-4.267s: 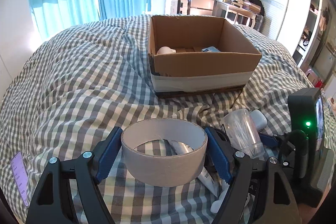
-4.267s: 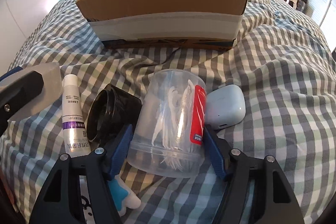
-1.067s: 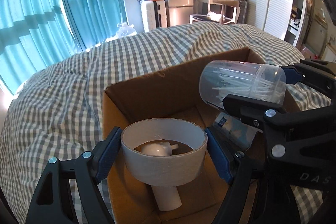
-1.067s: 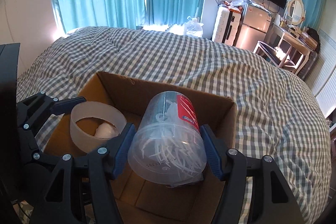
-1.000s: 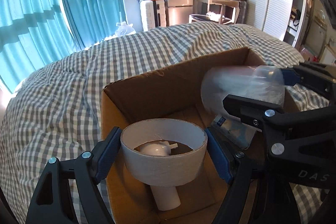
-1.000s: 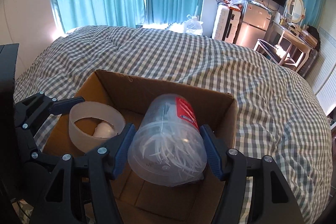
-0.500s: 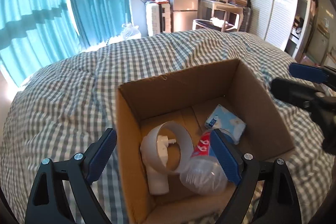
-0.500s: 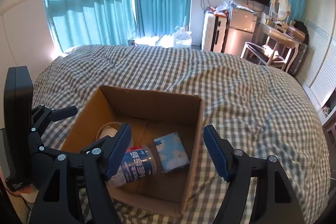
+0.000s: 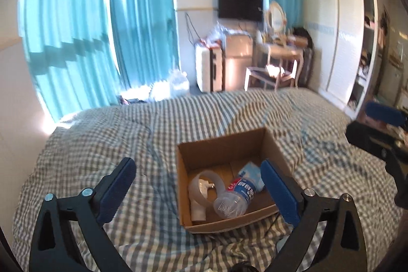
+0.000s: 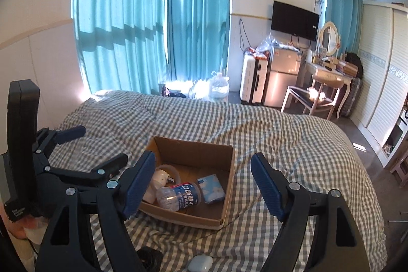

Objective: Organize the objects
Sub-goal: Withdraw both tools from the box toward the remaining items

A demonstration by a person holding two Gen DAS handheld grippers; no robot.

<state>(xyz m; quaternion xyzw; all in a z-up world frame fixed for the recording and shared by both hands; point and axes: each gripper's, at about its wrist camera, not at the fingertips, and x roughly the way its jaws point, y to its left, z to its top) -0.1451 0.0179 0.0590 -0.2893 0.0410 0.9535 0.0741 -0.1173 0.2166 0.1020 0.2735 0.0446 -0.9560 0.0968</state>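
Two grippers hang above a bed [image 10: 293,139] covered in a grey-and-white checked quilt, which fills the lower half of both views. Behind it we note teal curtains [image 10: 153,17] over a bright window, a wall-mounted television [image 10: 294,19], a small fridge [image 10: 283,75] with a white suitcase [image 10: 252,80] just beside it, a dressing table [image 10: 329,78] with an oval mirror, and white wardrobe doors [image 9: 334,42] at the far right.

On the quilt sits an open cardboard box [image 10: 228,170]. Nothing stands between either gripper and its open top. Inside we see a clear jar of cotton swabs [image 10: 178,196] lying on its side with a red-and-blue label, a pale tape ring [image 9: 207,184] leaning over a white bottle [image 9: 199,210], and a blue tissue pack [image 10: 211,185] near the right wall. The jar touches the ring. Outside the box, a white earbud case [image 10: 200,263] lies on the quilt at the bottom edge of the right wrist view; a dark item beside it is too cut off to identify.

Left gripper [image 9: 199,191]: fingers spread wide and opening further, released, nothing between them; it points down at the box from above. In the right wrist view it appears at the left edge, with part of a hand below it.

Right gripper [image 10: 202,189]: fingers apart and opening, released, nothing gripped, likewise angled down toward the box.
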